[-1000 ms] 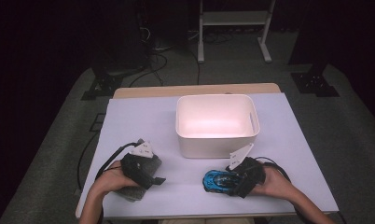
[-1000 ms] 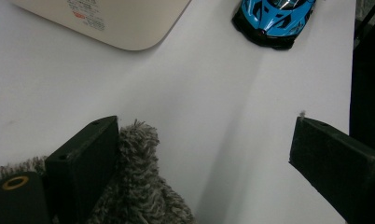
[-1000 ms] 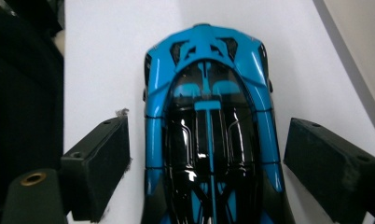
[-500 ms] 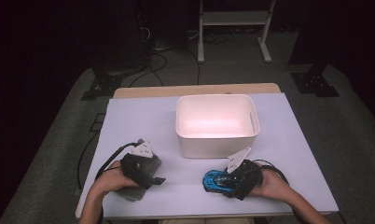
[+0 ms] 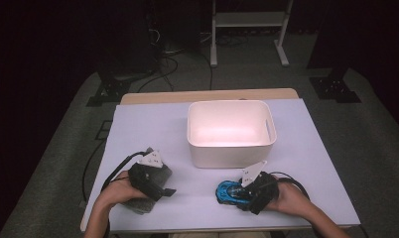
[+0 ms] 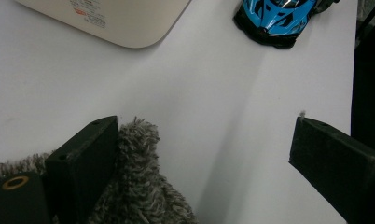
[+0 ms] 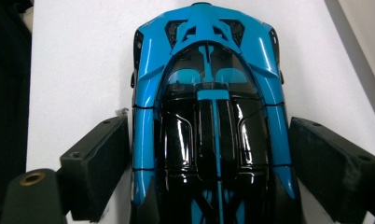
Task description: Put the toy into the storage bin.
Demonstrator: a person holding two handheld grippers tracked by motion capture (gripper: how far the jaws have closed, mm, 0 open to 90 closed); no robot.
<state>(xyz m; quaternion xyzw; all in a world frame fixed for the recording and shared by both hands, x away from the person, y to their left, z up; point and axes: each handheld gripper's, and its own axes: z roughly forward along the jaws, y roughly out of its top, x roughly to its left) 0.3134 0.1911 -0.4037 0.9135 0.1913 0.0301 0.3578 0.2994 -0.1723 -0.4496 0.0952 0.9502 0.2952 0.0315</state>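
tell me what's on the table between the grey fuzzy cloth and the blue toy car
Nothing: in the high view, only bare white table separates the grey fuzzy cloth from the blue toy car. The left gripper view shows the same bare stretch.

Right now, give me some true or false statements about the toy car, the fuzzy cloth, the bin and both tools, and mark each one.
1. The blue toy car lies between the right tool's jaws. True.
2. The car sits inside the white bin. False: it is on the table, in front of the bin.
3. The left tool is clamped shut. False: its jaws stand wide apart.
4. A grey fuzzy cloth lies against one jaw of the left tool. True.
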